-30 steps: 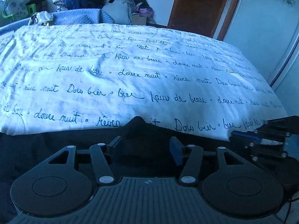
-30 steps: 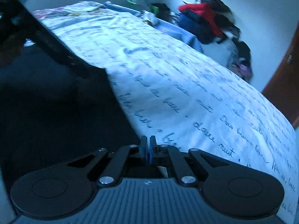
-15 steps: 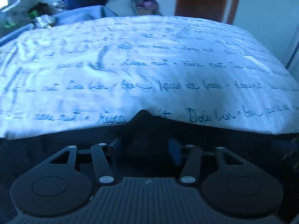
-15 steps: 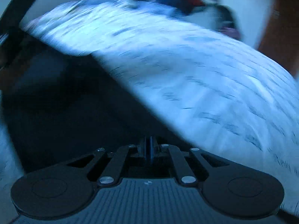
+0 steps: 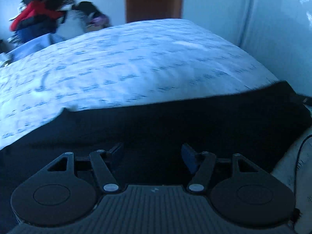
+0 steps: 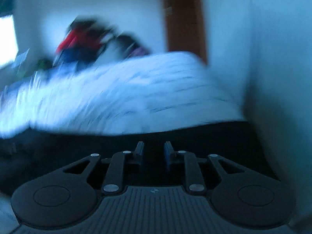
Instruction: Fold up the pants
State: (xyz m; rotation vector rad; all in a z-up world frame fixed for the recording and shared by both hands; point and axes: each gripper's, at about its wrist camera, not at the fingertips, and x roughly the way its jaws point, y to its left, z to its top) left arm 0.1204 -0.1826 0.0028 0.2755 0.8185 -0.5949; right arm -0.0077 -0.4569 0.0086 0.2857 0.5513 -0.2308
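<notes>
Black pants [image 5: 175, 120] lie flat across the near edge of a bed, dark and with little detail. They also fill the lower part of the blurred right wrist view [image 6: 195, 136]. My left gripper [image 5: 152, 152] is open wide, low over the pants, with nothing between its fingers. My right gripper [image 6: 153, 149] is open by a narrow gap, just over the pants and empty.
The bed's white cover with dark script [image 5: 136, 64] stretches away behind the pants. A pile of clothes [image 5: 39, 23] lies at the far left. A brown door [image 5: 154, 0] and a white wall stand beyond. A thin cable [image 5: 298, 156] hangs at the right.
The right gripper, shut a second ago, now stands slightly open and has swung right. The left view has panned right; its jaws stay open. Both views are motion-blurred.
</notes>
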